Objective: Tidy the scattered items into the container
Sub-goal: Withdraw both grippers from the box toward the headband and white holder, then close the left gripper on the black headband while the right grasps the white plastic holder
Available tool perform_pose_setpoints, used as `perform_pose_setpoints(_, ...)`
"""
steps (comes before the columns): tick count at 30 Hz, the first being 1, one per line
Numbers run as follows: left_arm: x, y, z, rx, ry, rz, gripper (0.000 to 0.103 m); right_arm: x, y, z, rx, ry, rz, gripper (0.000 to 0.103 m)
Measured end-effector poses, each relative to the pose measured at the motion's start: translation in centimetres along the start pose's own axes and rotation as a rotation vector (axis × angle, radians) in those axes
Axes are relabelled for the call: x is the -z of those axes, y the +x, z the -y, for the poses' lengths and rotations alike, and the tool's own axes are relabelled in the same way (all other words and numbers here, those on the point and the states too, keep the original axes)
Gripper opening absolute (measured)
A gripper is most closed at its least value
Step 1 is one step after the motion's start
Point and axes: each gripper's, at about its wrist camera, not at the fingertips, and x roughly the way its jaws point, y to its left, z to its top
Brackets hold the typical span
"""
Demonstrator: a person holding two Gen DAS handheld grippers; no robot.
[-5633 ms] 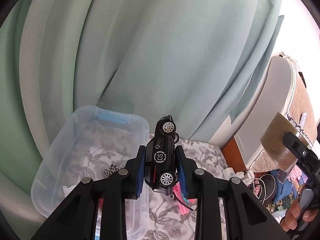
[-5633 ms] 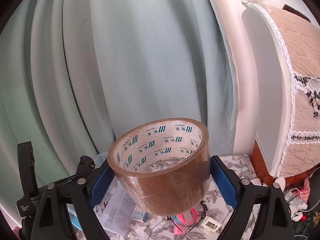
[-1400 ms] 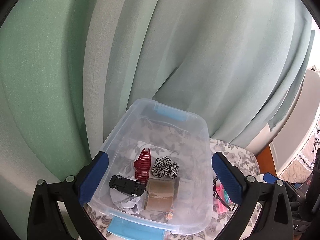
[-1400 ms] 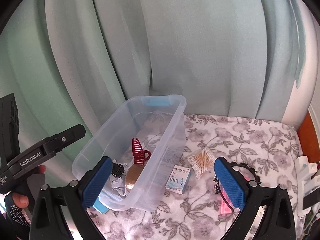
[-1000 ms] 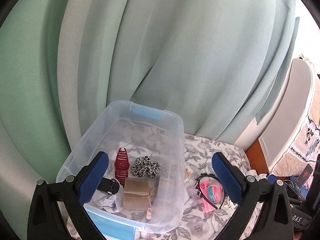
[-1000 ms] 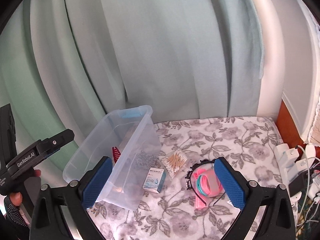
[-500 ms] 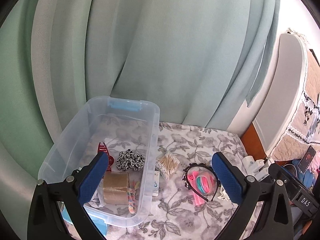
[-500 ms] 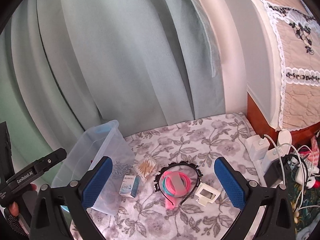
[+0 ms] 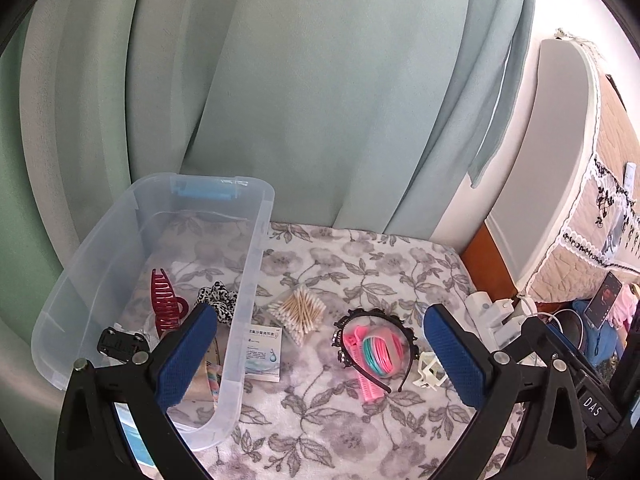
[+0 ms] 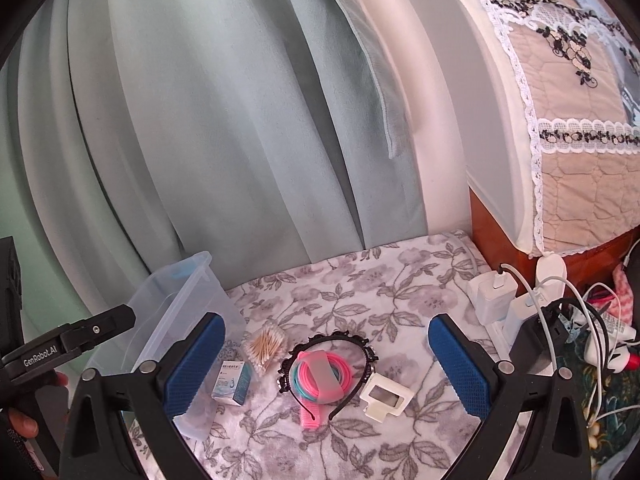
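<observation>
A clear plastic bin (image 9: 256,240) (image 10: 188,300) stands at the left on the floral cloth. Inside lie a red claw clip (image 9: 164,304), a spotted scrunchie (image 9: 218,298), a black toy car (image 9: 120,342) and a tape roll partly behind my left finger. On the cloth lie a cotton swab bundle (image 9: 298,312) (image 10: 266,346), a small white box (image 9: 262,346) (image 10: 234,382), a black headband with pink rollers and hair ties (image 9: 372,350) (image 10: 324,372), and a white clip (image 9: 430,368) (image 10: 386,396). My left gripper (image 9: 320,360) and right gripper (image 10: 324,368) both hang open and empty above these items.
Pale green curtains hang behind the surface. At the right edge sit white chargers and cables (image 10: 520,304), and a quilted, lace-trimmed cover (image 10: 580,120) rises beside them. A blue item (image 9: 132,440) lies in front of the bin. A hand holds the left gripper's handle (image 10: 60,352).
Both grippers let go of the toy car and the tape roll, which now lie in the bin. Both views have since swung right, from the bin toward the loose items on the cloth.
</observation>
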Motion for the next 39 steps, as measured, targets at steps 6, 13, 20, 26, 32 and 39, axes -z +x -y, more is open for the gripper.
perform_pose_setpoints(6,0.7,1.9,1.0,0.012,0.015,-0.045,0.103,1.1,1.1,0.9,0.000,0.004,-0.043,0.103)
perform_pose_setpoints(13,1.8,4.3,2.4,0.023,0.054,-0.096,0.103,2.6,3.0,2.2,0.005,0.036,-0.102,0.103)
perform_pose_setpoints(20,3.0,6.8,3.5,0.031,0.099,-0.157,0.103,4.2,5.2,3.3,0.026,0.044,-0.185,0.103)
perform_pose_setpoints(26,2.7,7.8,5.0,0.067,0.151,-0.171,0.103,5.3,6.7,4.0,0.040,0.042,-0.248,0.103)
perform_pose_setpoints(32,3.0,9.8,6.0,0.101,0.138,-0.228,0.103,6.1,7.8,4.7,0.043,0.057,-0.301,0.103)
perform_pose_setpoints(39,3.9,12.6,5.0,0.035,0.095,-0.281,0.103,7.1,8.7,5.2,0.054,0.057,-0.345,0.103)
